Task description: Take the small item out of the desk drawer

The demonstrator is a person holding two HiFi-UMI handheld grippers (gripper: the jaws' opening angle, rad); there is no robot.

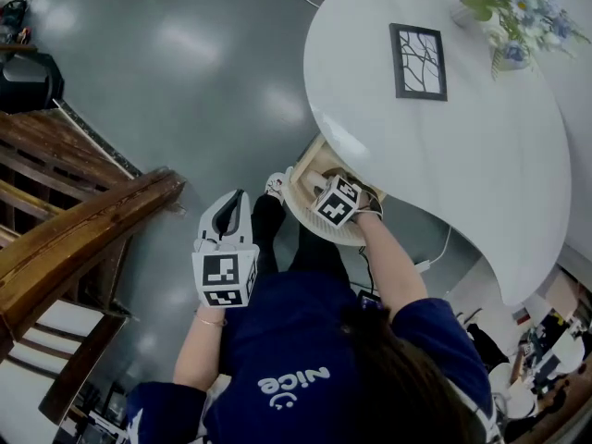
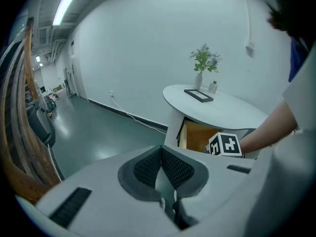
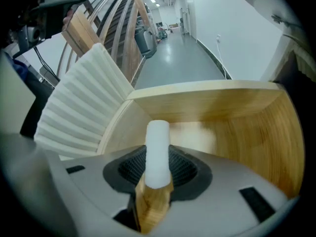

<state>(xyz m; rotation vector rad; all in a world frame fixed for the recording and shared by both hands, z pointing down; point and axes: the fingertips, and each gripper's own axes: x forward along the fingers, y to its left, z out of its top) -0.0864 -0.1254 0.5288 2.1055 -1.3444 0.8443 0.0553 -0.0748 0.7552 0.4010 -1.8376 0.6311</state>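
Note:
A white oval desk (image 1: 462,165) has its wooden drawer (image 1: 311,159) pulled out toward me, with a ribbed white front (image 1: 303,213). My right gripper (image 1: 321,181) reaches down into that drawer. In the right gripper view the right gripper (image 3: 157,169) is shut on a small white cylinder (image 3: 158,144), which stands up between the pads above the drawer's wooden floor (image 3: 232,127). My left gripper (image 1: 235,200) hangs to the left of the drawer over the floor. Its pads (image 2: 148,168) meet with nothing between them. The left gripper view shows the open drawer (image 2: 196,134) and the right gripper's marker cube (image 2: 225,145).
On the desk lie a black picture frame (image 1: 418,61) and a vase of flowers (image 1: 511,28) at the far side. A wooden stair rail (image 1: 83,239) runs along the left. Grey floor (image 1: 203,81) spreads beyond the drawer. A cable (image 1: 435,255) hangs under the desk edge.

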